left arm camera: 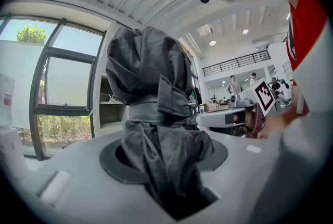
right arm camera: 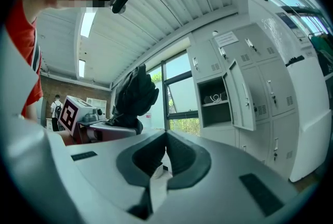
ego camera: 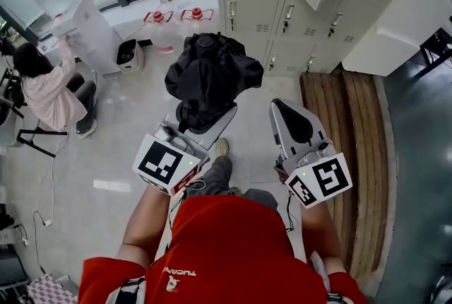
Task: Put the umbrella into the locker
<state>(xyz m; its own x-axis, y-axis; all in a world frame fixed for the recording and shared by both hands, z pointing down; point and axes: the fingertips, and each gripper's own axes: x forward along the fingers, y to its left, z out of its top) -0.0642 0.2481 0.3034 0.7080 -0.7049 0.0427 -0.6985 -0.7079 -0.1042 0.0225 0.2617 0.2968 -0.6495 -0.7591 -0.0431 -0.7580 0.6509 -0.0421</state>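
Gripping the bundled black umbrella [ego camera: 212, 76] in the clamped left tool [ego camera: 203, 126], with the right tool [ego camera: 287, 112] closed and empty, a person is facing the lockers [ego camera: 282, 13], apparently mid-carry, the next move calling for reaching the open compartment [right arm camera: 215, 100].

Bright daylight through the windows [left arm camera: 67, 82] (2 gripper views bulge, corners black); near foreground blurred.

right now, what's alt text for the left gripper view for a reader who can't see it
A folded black umbrella stands upright at the centre, clamped in the jaws of the left gripper. Behind it are a window at left and an open locker; the right gripper is at right.
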